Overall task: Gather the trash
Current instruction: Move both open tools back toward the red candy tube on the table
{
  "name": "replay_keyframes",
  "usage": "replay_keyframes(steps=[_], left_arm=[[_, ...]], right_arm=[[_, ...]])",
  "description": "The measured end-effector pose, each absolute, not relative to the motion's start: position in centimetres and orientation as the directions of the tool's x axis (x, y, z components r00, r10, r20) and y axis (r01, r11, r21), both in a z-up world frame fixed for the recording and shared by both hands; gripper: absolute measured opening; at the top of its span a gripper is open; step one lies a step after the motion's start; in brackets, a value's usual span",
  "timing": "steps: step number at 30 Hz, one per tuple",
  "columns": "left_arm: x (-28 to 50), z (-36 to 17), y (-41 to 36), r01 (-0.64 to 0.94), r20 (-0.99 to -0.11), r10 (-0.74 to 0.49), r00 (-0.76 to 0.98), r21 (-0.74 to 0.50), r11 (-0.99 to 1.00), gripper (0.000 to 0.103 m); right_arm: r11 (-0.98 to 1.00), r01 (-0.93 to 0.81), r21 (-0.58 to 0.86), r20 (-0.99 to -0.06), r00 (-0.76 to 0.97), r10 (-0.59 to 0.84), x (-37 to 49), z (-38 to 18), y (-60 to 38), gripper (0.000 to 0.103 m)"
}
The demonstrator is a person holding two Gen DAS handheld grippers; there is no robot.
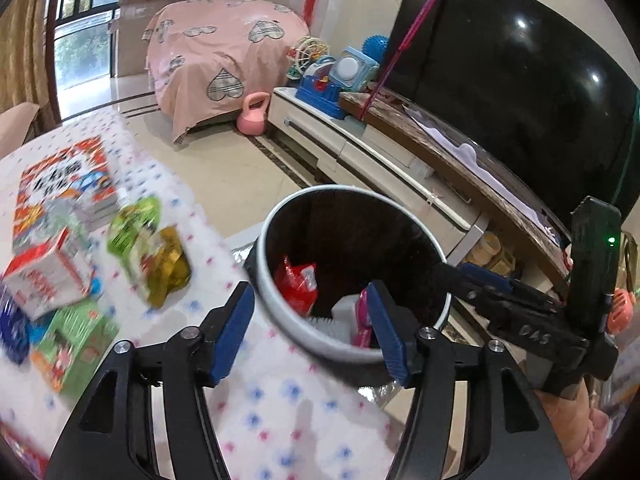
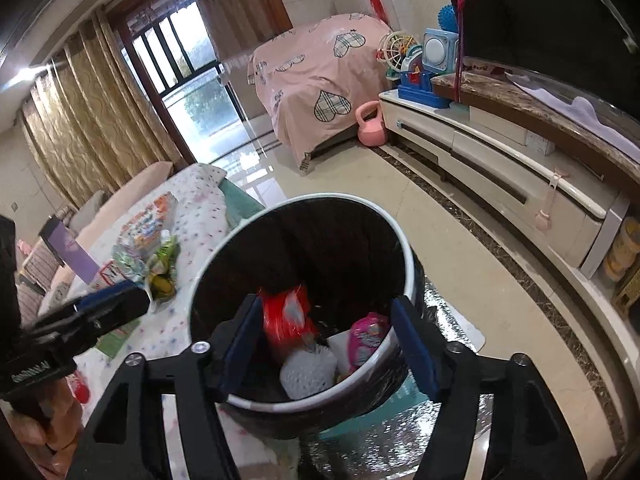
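Both grippers, left (image 1: 312, 328) and right (image 2: 326, 344), gaped empty above the bin (image 2: 400, 240). Next pickup, I judged: the green wrapper (image 1: 150, 248) on the table left of the bin.

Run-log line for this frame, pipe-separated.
left gripper: open, empty | right gripper: open, empty, over bin | bin: red wrapper, pink packet | table: green snack bag uncollected

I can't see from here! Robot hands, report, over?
Left gripper open, empty. Right gripper open, empty. Bin holds trash. Green wrapper waiting on table.
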State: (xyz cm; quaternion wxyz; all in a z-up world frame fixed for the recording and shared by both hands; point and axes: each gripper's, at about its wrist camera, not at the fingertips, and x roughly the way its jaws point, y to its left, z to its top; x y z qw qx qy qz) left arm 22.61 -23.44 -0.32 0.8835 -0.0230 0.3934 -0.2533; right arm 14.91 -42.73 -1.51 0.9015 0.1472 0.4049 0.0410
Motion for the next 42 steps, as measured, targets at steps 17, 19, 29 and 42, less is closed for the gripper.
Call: replay_keyframes(steps=[17,19,29,42], left_arm=[[15.6,-1.9,-11.9,0.265,-0.689,-0.417,0.593,-0.322,0.909,0.062],[15.0,-2.1,-10.5,0.242,-0.689,-0.408,0.599,-0.329,0.913,0.062],[11.9,-3.3,-4.3,0.129,-0.697,-0.351,0.626,-0.352,0.927,0.062],[10.1,-5.1,1.7,-0.001,-0.727,-0.291,0.622,-0.372,0.928,0.062]], right_arm=[[0.908,-0.051,0.416,-0.654,0.677,0.337,9.3,-0.5,-35.1,0.09],[0.906,-0.063,0.418,-0.656,0.669,0.349,9.0,-0.6,-34.1,0.09],[0.895,-0.117,0.43,-0.679,0.611,0.407,7.3,-2.1,-28.5,0.091],[0.894,-0.181,0.411,-0.686,0.584,0.434,6.9,-2.7,-24.0,0.091]])
